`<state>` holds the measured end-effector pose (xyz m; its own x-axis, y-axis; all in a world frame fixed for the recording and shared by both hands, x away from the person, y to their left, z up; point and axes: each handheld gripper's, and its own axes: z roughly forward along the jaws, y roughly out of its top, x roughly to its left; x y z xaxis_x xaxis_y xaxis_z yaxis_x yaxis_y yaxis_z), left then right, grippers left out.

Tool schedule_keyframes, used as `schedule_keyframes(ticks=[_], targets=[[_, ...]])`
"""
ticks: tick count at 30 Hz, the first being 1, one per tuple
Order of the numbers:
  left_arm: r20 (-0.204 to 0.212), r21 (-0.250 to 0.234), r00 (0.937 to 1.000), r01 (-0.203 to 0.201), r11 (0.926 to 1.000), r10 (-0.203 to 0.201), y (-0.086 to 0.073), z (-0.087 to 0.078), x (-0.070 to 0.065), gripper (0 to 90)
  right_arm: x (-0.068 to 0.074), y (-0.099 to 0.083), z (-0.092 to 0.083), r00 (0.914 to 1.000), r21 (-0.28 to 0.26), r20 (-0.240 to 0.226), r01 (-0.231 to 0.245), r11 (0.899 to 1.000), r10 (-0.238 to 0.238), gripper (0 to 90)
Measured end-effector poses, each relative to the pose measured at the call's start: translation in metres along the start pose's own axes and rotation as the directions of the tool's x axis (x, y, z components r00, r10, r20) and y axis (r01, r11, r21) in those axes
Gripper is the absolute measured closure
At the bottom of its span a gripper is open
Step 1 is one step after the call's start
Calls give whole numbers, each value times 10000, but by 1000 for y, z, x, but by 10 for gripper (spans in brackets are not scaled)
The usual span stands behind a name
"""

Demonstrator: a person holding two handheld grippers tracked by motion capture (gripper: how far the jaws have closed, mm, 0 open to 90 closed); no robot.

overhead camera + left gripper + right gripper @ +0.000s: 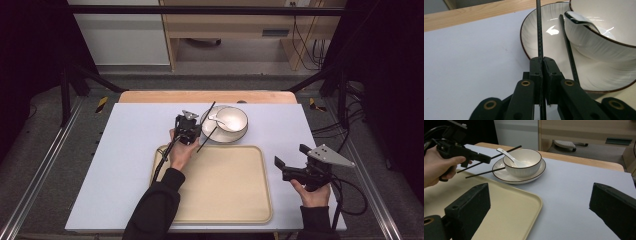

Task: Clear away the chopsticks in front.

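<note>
Two black chopsticks [206, 126] near the tabletop's far edge, high view: one pinched in the left gripper [192, 131], the other leaning on the plate [208, 134] rim under the bowl [230, 121]. Right gripper [287, 162] off the tray's [220, 200] right edge, jaws wide, empty.

Left gripper view: jaws clamped tight on a thin woven-carbon chopstick [539, 30]; second chopstick [568, 50] rests against the plate.

Right gripper view: spoon [509, 157] stands in the bowl. Risk: slim, slick stick pivots or slips in the pinch, knocking its mate off the rim.
</note>
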<state>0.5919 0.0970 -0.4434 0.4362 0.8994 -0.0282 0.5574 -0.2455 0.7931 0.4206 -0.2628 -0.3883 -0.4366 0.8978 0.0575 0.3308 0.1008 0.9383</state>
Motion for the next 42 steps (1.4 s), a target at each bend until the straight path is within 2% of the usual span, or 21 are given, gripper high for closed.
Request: schedule_keyframes(ticks=[2, 5, 6, 7, 10, 14, 23, 31, 32, 34, 36, 38, 42], targets=[[-79, -85, 9999, 127, 9999, -128, -5, -11, 4, 851, 0, 0, 0, 10000, -7, 26, -25, 10000, 25, 34], [-102, -101, 9998, 161, 9998, -162, -7, -17, 6, 851, 0, 0, 0, 10000, -13, 17, 11, 10000, -11, 33], [-162, -126, 9997, 163, 9998, -165, -10, -25, 7, 852, 1, -1, 1, 10000, 7, 44, 69, 10000, -69, 31], [-162, -126, 9997, 163, 9998, -165, -10, -25, 7, 852, 1, -1, 1, 10000, 7, 44, 69, 10000, -69, 31], [-161, -415, 9988, 465, 9981, -472, -18, -40, 10, 852, 1, 0, 0, 10000, 3, 61, 41, 10000, -41, 32], [-191, -477, 9987, 457, 9978, -467, -25, -53, 11, 852, 1, -1, -1, 10000, 5, 59, 20, 10000, -20, 32], [-496, -849, 9944, 890, 9924, -934, -45, -89, 10, 852, 2, -1, -2, 10000, -57, 72, 23, 10000, -23, 32], [-869, -1293, 9873, 1209, 9842, -1327, -64, -119, 5, 852, 3, -2, -3, 10000, -112, 89, -12, 9999, 13, 33], [-1064, -1355, 9852, 1196, 9835, -1344, -69, -125, 3, 852, 3, -2, -3, 9999, -117, 104, 52, 9999, -51, 33], [-1090, -1395, 9842, 1240, 9824, -1397, -71, -128, 3, 852, 3, -2, -3, 9999, -104, 101, 40, 9999, -39, 33], [-1289, -1438, 9819, 1200, 9823, -1388, -74, -133, 3, 852, 4, -2, -3, 10000, -140, 91, 34, 9999, -33, 34], [-1222, -1627, 9786, 1445, 9760, -1653, -78, -139, 5, 852, 4, -2, -3, 10000, -150, 93, 5, 9999, -4, 34], [-1388, -1723, 9762, 1421, 9747, -1668, -87, -148, 4, 852, 4, -2, -3, 9999, -114, 89, 49, 9999, -48, 34]])
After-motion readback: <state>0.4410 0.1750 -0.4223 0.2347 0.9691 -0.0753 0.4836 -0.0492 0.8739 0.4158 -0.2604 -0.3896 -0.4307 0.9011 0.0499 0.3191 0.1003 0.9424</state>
